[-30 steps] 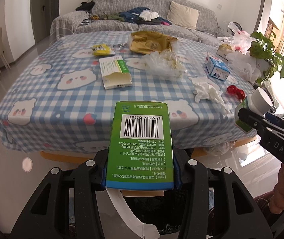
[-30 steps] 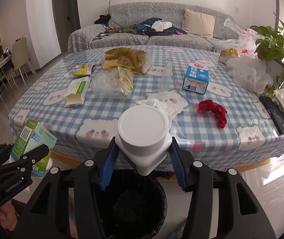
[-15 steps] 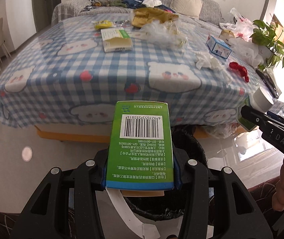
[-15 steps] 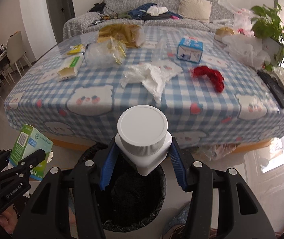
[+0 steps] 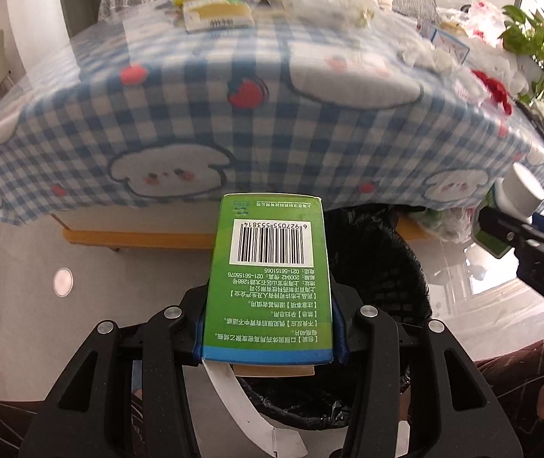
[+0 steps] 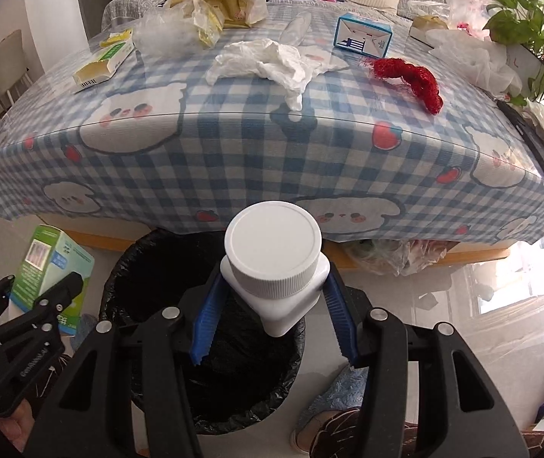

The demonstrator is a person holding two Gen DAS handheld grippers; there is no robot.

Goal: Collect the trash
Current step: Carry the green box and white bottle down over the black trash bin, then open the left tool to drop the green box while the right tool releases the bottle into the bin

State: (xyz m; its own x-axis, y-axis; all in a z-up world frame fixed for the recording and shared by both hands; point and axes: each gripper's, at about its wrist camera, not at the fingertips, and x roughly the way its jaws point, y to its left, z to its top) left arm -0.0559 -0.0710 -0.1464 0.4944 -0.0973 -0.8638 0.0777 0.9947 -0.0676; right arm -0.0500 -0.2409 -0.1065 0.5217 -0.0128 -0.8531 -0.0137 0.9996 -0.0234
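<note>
My left gripper (image 5: 268, 328) is shut on a green medicine box (image 5: 270, 278) with a barcode, held just left of a black-lined trash bin (image 5: 378, 267) on the floor. The box also shows in the right wrist view (image 6: 52, 267). My right gripper (image 6: 273, 313) is shut on a white bottle (image 6: 273, 263) with a white screw cap, held over the mouth of the bin (image 6: 203, 343). The bottle also shows at the right edge of the left wrist view (image 5: 520, 194).
A table with a blue checked bear cloth (image 6: 252, 160) stands just behind the bin. On it lie a crumpled white tissue (image 6: 268, 63), red netting (image 6: 409, 76), a blue-white carton (image 6: 363, 34), a green-white box (image 6: 104, 61), plastic bags and a plant (image 6: 527, 19).
Both grippers have dropped lower and nearer the floor, below the table's edge. The bin now fills more of both views. Both grips are unchanged.
</note>
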